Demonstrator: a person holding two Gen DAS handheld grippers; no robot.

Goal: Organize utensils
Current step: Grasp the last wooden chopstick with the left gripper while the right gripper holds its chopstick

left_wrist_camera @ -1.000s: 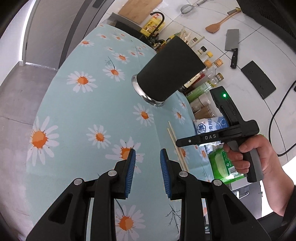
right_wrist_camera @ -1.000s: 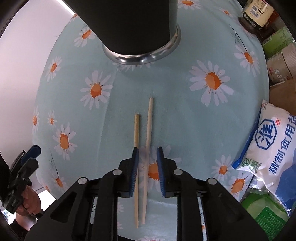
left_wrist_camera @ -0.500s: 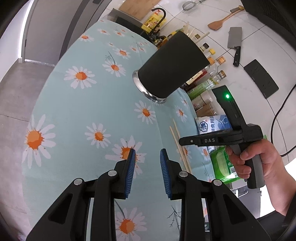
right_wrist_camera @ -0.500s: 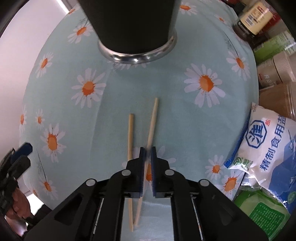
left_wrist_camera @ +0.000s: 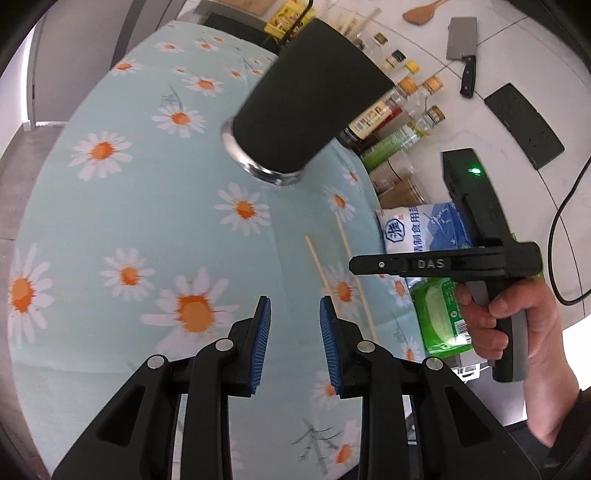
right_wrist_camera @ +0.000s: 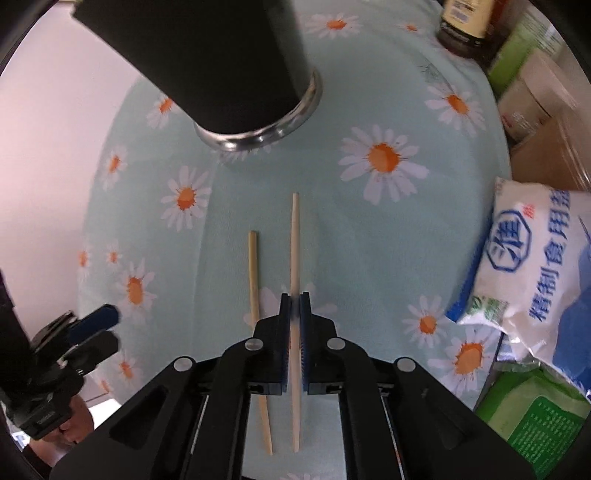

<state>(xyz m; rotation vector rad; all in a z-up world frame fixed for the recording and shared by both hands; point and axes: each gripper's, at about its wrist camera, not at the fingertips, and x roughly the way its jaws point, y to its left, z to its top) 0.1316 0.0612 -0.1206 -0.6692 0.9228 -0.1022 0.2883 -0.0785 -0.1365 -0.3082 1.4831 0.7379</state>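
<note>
Two pale wooden chopsticks lie on the daisy-print tablecloth (right_wrist_camera: 369, 229). My right gripper (right_wrist_camera: 294, 314) is shut on the right chopstick (right_wrist_camera: 294, 243), near its middle. The left chopstick (right_wrist_camera: 253, 273) lies beside it, free. A tall black utensil cup (right_wrist_camera: 221, 62) with a steel base stands upright just beyond them. In the left wrist view my left gripper (left_wrist_camera: 294, 325) is open and empty above the cloth, with the cup (left_wrist_camera: 310, 110) ahead, both chopsticks (left_wrist_camera: 318, 264) to its right, and the right gripper's body (left_wrist_camera: 443, 264) over them.
A white and blue salt bag (right_wrist_camera: 535, 266) and a green packet (right_wrist_camera: 532, 410) lie at the table's right edge. Sauce bottles (left_wrist_camera: 391, 110) and jars stand behind the cup. A cleaver (left_wrist_camera: 461, 55) and a wooden spatula (left_wrist_camera: 421, 13) hang on the tiled wall.
My right gripper has closed from open onto the right chopstick, which has shifted and straightened between the pads. My left gripper has stayed open and drifted closer to the cup.
</note>
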